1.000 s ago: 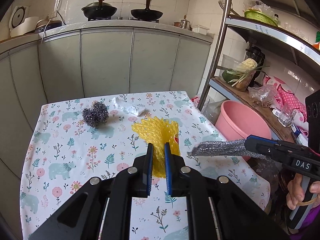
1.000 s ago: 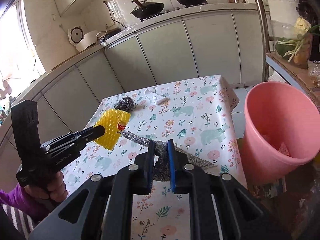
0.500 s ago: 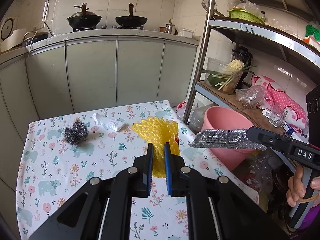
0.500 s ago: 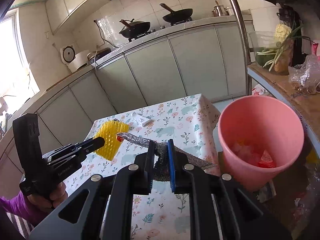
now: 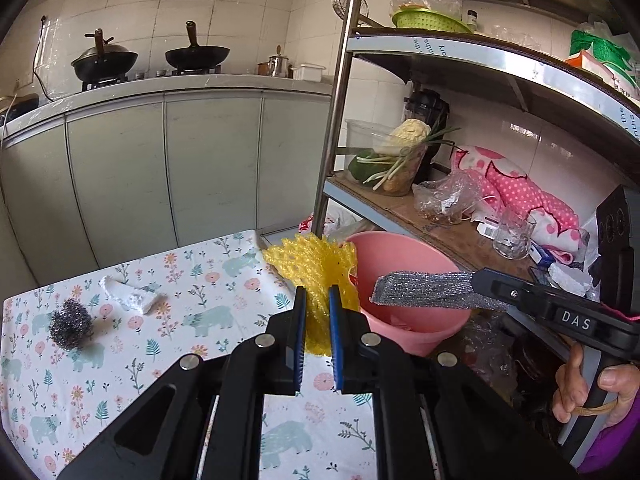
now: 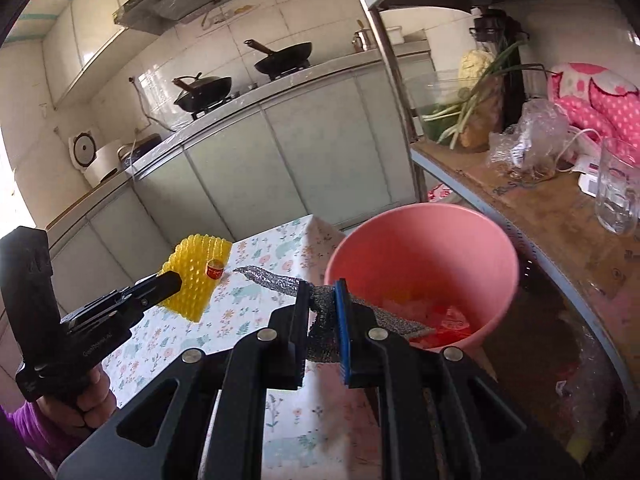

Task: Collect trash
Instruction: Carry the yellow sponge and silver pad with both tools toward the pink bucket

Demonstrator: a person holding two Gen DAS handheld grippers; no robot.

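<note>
Nearest, lower centre: left gripper (image 5: 317, 312) clamped on yellow foam net (image 5: 310, 268); right gripper (image 6: 322, 312) clamped on silver mesh strip (image 6: 276, 278). Beyond, centre right: pink bucket (image 6: 420, 240), scraps inside. Farther left, on floral tablecloth (image 5: 160, 340): steel wool ball (image 5: 71, 323), white scrap (image 5: 130, 298).

The left wrist view looks forward along its own fingers from just above the floral tablecloth (image 5: 168, 308), facing the far cabinets and the shelf rack at right. The right wrist view sits further right, close above the pink bucket (image 6: 420, 240), facing the same far counter. Both share the bucket (image 5: 400, 264), the tablecloth (image 6: 256, 272), the woks and the rack, and each sees the other gripper.
</note>
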